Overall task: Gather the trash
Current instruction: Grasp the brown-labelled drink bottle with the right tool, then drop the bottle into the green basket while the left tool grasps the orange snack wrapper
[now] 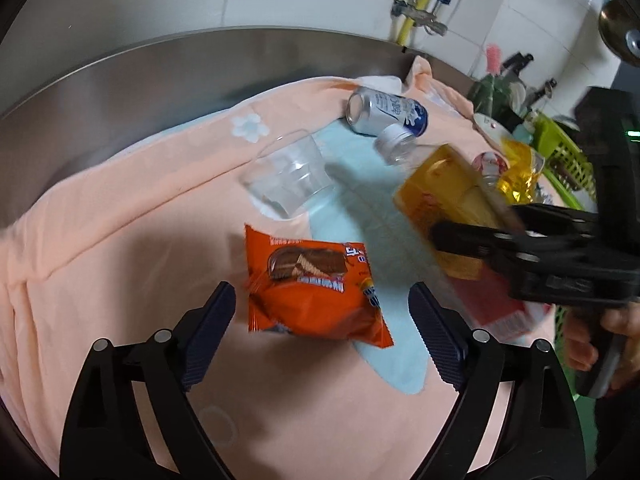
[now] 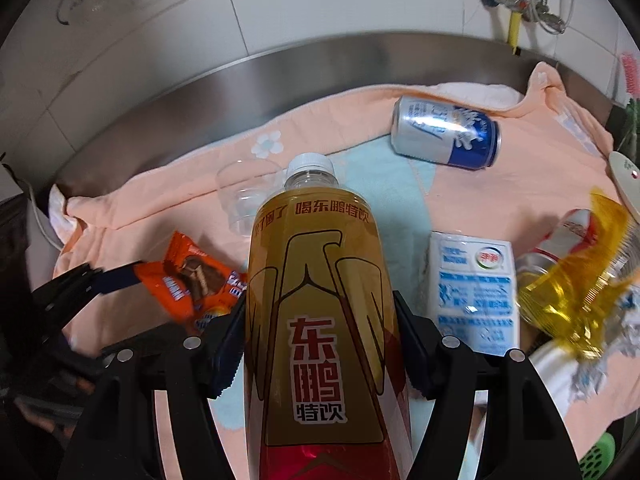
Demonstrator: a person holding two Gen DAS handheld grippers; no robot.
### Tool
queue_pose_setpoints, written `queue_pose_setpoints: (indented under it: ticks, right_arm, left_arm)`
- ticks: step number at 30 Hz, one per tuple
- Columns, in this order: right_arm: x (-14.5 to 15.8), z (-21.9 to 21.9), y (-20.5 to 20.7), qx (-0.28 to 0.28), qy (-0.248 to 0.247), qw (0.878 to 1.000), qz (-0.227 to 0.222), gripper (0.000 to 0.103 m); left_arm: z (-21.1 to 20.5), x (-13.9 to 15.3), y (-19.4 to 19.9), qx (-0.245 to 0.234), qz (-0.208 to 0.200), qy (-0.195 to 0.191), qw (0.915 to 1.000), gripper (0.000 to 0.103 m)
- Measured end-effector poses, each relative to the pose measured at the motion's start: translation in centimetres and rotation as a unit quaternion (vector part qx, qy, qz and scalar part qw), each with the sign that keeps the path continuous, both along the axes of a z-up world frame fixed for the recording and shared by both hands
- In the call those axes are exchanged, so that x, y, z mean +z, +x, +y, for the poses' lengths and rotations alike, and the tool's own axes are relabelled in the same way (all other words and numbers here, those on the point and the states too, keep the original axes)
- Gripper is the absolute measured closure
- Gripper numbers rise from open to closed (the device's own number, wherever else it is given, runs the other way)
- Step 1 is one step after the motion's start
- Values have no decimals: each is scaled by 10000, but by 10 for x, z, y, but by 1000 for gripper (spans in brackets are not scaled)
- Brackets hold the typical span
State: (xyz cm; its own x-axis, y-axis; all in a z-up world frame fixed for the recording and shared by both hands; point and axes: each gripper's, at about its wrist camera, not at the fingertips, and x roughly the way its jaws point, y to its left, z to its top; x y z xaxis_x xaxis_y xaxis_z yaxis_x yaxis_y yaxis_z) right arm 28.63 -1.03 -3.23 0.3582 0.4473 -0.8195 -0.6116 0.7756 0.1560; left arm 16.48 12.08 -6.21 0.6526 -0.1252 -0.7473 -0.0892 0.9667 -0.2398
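L gripper (image 1: 322, 336) wide open, nothing pinched. Orange snack wrapper (image 1: 316, 288) lies btwn the two fingers, closer to the L finger, its far end reaching out past the tips; neither pad touches it. It sits on the peach cloth (image 1: 120, 280).

R gripper (image 2: 320, 344) clamped on the yellow drink bottle (image 2: 320, 300): both pads press the label sides, white cap pointing away beyond the tips, bottle base running back toward the cam.

Ahead of the R fingers, past the cap: clear plastic cup (image 2: 248, 196) on its side, slightly L. Blue/silver can (image 2: 446, 132) lies further out to the R. Milk carton (image 2: 476, 292) just beside the R finger, outer side; crumpled yellow wrap (image 2: 576, 288) beyond it.
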Motion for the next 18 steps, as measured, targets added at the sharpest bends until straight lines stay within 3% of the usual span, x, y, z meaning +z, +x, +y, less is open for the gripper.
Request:
queue_pose_setpoints:
  ticks: [13, 17, 18]
  right_arm:
    - [34, -78, -47, -534, 424, 9970, -356, 39]
    - [38, -114, -67, -821, 409, 9947, -461, 39]
    - [38, -125, -73, -914, 409, 9938, -475, 39]
  left_arm:
    - [-8, -22, 28, -198, 296, 289, 9989, 16]
    - [-10, -27, 31, -215, 341, 329, 9986, 19]
    - [-10, -28, 31, -232, 347, 308, 9987, 25]
